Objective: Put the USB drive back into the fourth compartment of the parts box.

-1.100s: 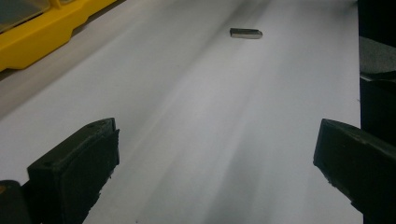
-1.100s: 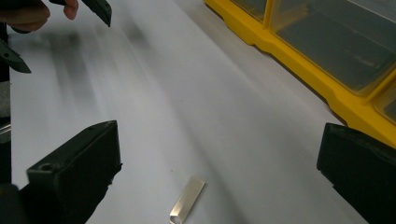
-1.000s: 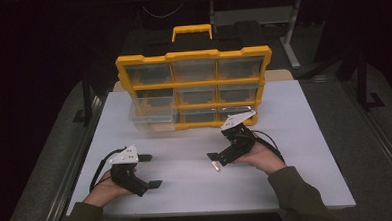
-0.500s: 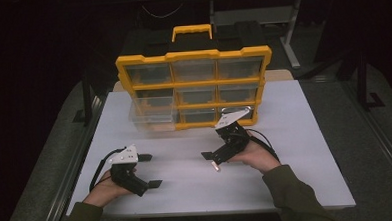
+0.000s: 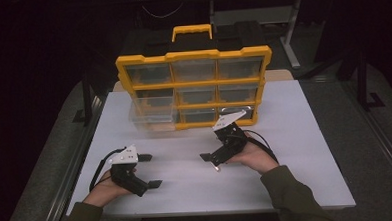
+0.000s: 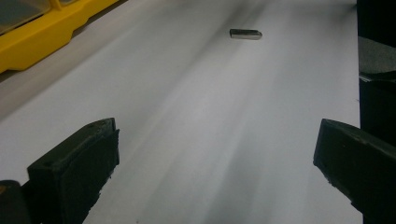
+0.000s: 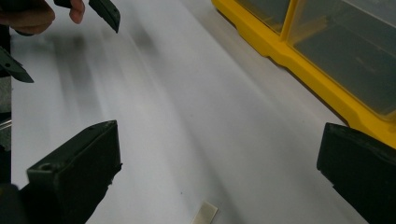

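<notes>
The left gripper (image 5: 147, 170) has its fingers (image 6: 74, 163) spread wide with nothing between them, only bare white table (image 6: 210, 140). In the left gripper view a small dark metal piece (image 6: 245, 33) lies flat on the table ahead of those fingers, well apart from them and out from the front foot of the yellow organizer (image 5: 193, 88).

The right gripper (image 5: 210, 160) also has its fingers (image 7: 77, 168) set wide apart and empty. In the right gripper view a small pale flat tab (image 7: 204, 213) lies on the table between and just below the fingers, near the organizer's yellow base, whose clear drawer fronts (image 7: 345, 51) rise at the upper right.

In the high view both grippers rest low over the table in front of the organizer: the left one off its front left corner and well apart from it, the right one just before its lower middle drawers. A clear drawer (image 5: 151, 115) stands pulled partly out at the organizer's lower left. The organizer stands upright at the far middle of the table, its handle (image 5: 191, 31) on top.
</notes>
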